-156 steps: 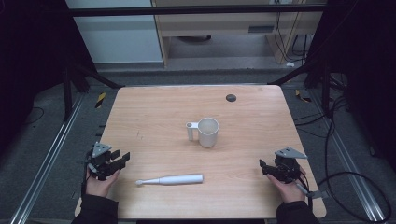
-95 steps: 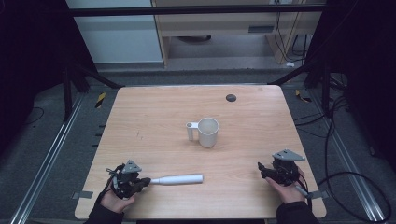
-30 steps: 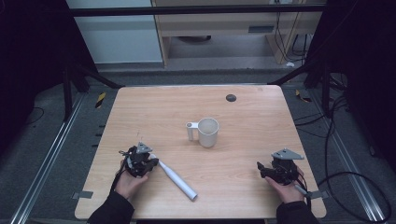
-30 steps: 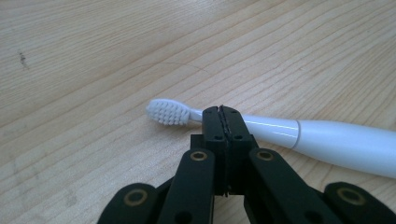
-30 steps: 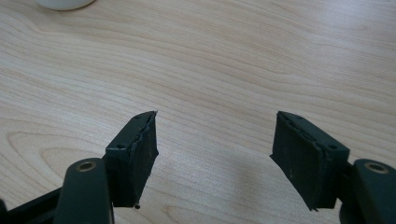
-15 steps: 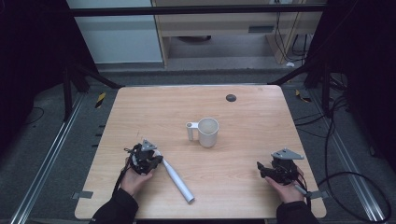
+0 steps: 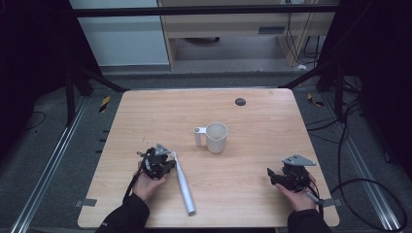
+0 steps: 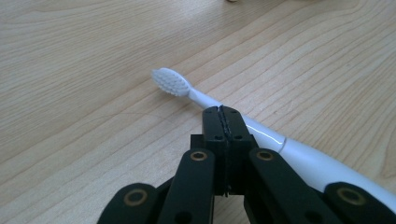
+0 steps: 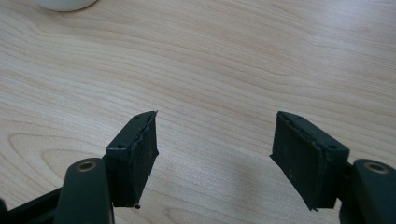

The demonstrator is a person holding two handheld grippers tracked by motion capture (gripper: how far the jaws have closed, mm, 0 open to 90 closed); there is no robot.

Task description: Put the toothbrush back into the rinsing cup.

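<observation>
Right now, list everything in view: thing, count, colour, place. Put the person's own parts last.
table: one, light wood, centre of the high view.
electric toothbrush: one, white, lying on the table near its front left, head toward the left gripper, handle toward the front edge.
mug: one, white, upright near the table's middle, handle to its left.
round hole: one, dark, in the tabletop near the far edge.
left gripper: one, black, jaws shut with nothing between them, tips against the toothbrush neck.
right gripper: one, black, jaws open over bare wood at the front right.
hands: two, each holding a gripper, dark sleeves at the bottom edge.
</observation>
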